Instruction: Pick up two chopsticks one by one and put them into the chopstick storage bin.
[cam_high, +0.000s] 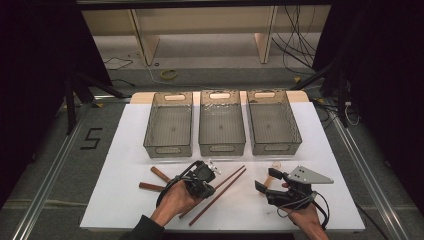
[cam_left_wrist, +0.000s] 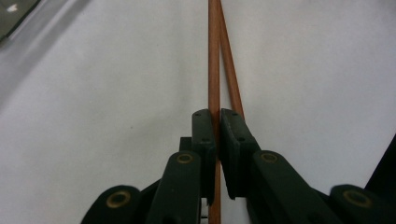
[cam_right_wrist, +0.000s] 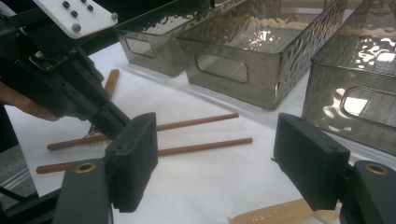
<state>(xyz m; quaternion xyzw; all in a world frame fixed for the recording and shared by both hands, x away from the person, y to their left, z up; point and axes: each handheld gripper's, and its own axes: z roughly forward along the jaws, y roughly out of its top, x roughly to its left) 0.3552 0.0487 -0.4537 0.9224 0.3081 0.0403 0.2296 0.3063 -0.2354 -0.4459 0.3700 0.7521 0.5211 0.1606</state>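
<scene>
Two long, thin, reddish-brown chopsticks (cam_high: 220, 192) lie on the white bench (cam_high: 125, 150), in its near half, a little left of the middle. Their long axes run diagonally, from the near edge up toward the far right, where the tips end just short of the middle bin (cam_high: 222, 123). In the left gripper view the two sticks run almost straight away from the camera and meet at the far end.

The left gripper (cam_left_wrist: 218, 135) has its jaws nearly pressed together, pinching one chopstick (cam_left_wrist: 214, 65) between them; the other chopstick (cam_left_wrist: 229, 60) lies just to the side, outside the jaws. The right gripper (cam_right_wrist: 224, 163) has its jaws spread wide, holding nothing, near the right part of the near edge; a pale wooden piece (cam_right_wrist: 271, 215) lies on the bench below it.

Three clear, ribbed, smoke-grey bins stand side by side along the far edge: the left bin (cam_high: 168, 125), the middle one and the right bin (cam_high: 273, 122). Two short dark-brown sticks (cam_high: 151, 186) lie left of the chopsticks, close to the left hand (cam_high: 175, 200).
</scene>
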